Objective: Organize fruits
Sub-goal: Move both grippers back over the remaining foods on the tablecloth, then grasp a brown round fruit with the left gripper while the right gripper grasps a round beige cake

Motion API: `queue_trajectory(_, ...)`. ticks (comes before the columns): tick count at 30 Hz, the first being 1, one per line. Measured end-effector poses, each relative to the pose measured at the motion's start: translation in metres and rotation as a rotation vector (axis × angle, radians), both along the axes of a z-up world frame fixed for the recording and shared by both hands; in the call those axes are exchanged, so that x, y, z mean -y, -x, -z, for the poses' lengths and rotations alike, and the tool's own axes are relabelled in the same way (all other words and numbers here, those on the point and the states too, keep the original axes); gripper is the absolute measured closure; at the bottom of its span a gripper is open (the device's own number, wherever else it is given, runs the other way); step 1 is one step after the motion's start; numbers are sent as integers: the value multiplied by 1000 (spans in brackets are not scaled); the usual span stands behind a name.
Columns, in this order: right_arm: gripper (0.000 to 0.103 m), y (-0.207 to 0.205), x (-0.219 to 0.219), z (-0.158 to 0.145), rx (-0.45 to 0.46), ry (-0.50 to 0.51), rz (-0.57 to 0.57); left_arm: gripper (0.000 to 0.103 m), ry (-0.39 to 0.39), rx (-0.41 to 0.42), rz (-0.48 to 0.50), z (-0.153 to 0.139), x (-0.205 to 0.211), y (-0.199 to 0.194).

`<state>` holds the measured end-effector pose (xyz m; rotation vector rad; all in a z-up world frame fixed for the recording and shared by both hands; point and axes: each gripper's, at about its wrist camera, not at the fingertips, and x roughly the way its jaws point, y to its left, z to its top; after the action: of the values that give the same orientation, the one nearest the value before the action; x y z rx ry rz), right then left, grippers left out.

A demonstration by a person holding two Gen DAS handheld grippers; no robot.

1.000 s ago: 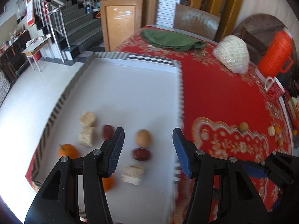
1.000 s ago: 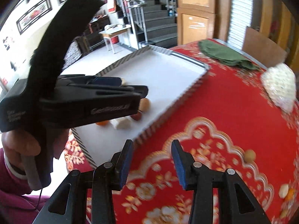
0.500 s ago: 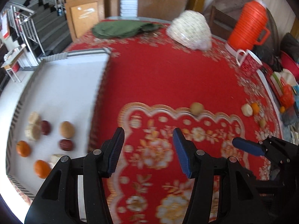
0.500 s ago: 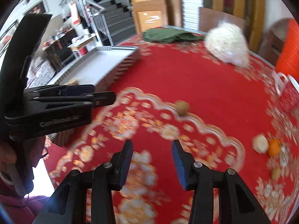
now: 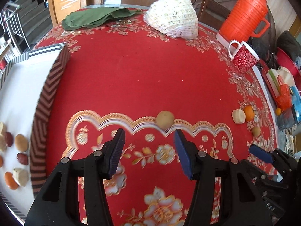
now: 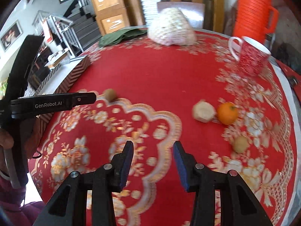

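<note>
We read "GenRobot.AI" in white letters on the side of our black left gripper [image 6: 56, 103], seen side-on from the right wrist; no other writing is legible. In its own view the left gripper [image 5: 149, 146] stands wide, nothing between its ribbed blue pads, just short of a round tan-brown fruit [image 5: 165, 120] that lies on the scalloped gold border of the red floral tablecloth [image 5: 146, 71]. Our right gripper [image 6: 153, 159] is likewise wide and empty above the cloth. Ahead of it to the right, a pale, rough-cut cylindrical chunk [image 6: 203, 111] shows its cut face toward us and lies just beside a smooth orange tangerine [image 6: 227, 113]; a second small tan fruit [image 6: 240, 144] lies nearer, apart from both. At the left, the white tray with a striped rim [image 5: 47, 98] holds dark red dates, tan fruits, tangerines and pale chunks in rough rows. Farther back stand a ribbed orange plastic thermos [image 5: 242, 13], a red patterned mug [image 5: 243, 57], a white mesh-wrapped bundle [image 5: 172, 17] and a folded green cloth [image 5: 94, 17].
</note>
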<state>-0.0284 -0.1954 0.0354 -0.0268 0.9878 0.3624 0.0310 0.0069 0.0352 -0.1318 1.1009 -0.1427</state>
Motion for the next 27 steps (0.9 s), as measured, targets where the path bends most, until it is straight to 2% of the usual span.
queue_trajectory(8, 59, -25, 39, 3, 3, -8, 124, 49, -7, -22, 6, 12, 11, -12)
queue_trajectory(13, 58, -41, 32, 10, -19, -37, 91, 49, -11, -33, 3, 16, 12, -18)
queue_trajectory(18, 58, -61, 29, 21, -28, 13, 127, 49, -21, -25, -2, 17, 13, -23)
queue_trajectory(25, 58, -75, 18, 26, -4, 65, 97, 49, -71, -3, 8, 18, 20, -25)
queue_trajectory(27, 64, -73, 15, 26, 1, 96, 82, 53, -83, 15, 10, 19, 22, -24)
